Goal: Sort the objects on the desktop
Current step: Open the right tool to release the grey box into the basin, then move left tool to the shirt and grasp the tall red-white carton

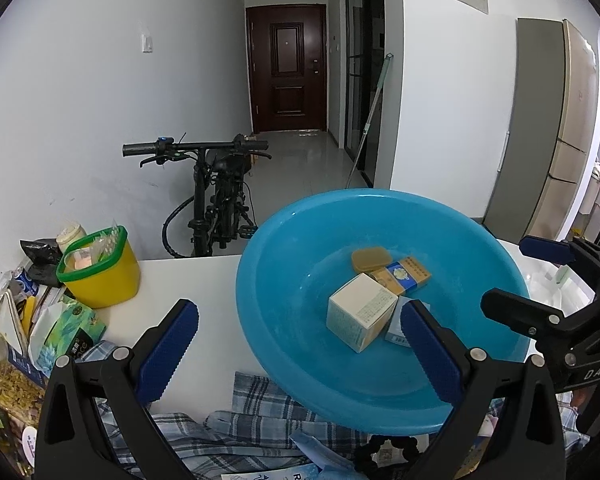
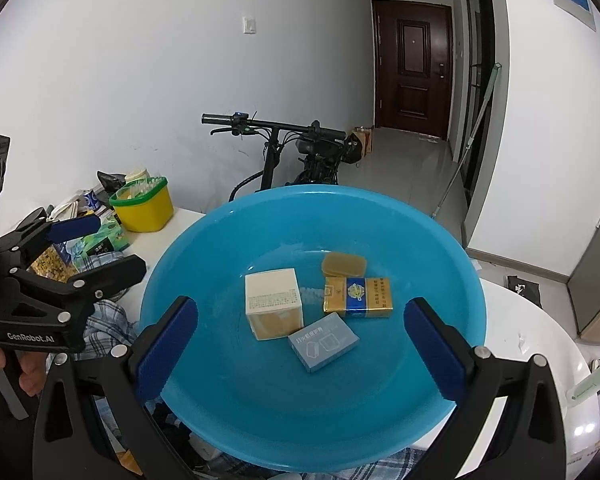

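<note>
A big blue plastic basin (image 2: 204,248) stands on the white table and fills the right wrist view; it also shows in the left wrist view (image 1: 284,264). Inside lie a white cube box (image 2: 274,300), a gold and blue pack (image 2: 358,296), a pale blue flat box (image 2: 324,342) and a tan soap bar (image 2: 344,264). My right gripper (image 2: 300,344) is open and empty over the basin's near side. My left gripper (image 1: 298,346) is open and empty at the basin's left rim, above a plaid cloth (image 1: 220,432).
A yellow tub with a green rim (image 1: 100,272) stands at the table's left, beside snack packets (image 1: 60,328) and a jar. A bicycle (image 1: 216,200) leans by the wall behind the table. A pale green pen (image 2: 588,384) lies at the right.
</note>
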A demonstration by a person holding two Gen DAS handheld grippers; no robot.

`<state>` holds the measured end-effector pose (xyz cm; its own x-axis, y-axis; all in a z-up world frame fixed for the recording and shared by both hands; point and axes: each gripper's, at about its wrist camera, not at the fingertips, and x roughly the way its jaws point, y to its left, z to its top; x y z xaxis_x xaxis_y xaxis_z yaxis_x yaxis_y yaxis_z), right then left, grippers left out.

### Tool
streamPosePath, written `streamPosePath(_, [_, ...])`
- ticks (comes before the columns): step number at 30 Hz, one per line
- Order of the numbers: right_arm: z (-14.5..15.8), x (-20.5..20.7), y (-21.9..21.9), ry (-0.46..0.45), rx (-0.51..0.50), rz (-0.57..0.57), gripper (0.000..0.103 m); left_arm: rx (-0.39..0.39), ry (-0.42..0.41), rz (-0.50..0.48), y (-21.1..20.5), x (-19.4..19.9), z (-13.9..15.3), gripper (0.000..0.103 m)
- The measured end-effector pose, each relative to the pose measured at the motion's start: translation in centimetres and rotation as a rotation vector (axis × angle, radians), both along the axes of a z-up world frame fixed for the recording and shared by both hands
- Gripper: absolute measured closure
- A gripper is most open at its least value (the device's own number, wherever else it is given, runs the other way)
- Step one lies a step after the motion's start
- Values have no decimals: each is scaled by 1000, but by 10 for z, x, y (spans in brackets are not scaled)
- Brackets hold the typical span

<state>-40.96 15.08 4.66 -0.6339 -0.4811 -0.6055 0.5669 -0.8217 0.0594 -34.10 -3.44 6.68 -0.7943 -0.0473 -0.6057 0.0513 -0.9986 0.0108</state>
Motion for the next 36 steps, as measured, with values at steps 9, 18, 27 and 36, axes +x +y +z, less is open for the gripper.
streamPosePath(9, [10,0,14,-8,-63,-12,0,-43,23,-12,7,51,5,0])
streamPosePath(18, [39,28,3,69,-96,60,0,-134,-51,0,14,135,-40,0])
streamPosePath(27, [47,42,-10,87,-89,115,0,-76,-161,32,5,180,-79,0])
streamPosePath(36, [46,41,-9,87,-77,107,0,-135,-190,-3,20,177,-102,0])
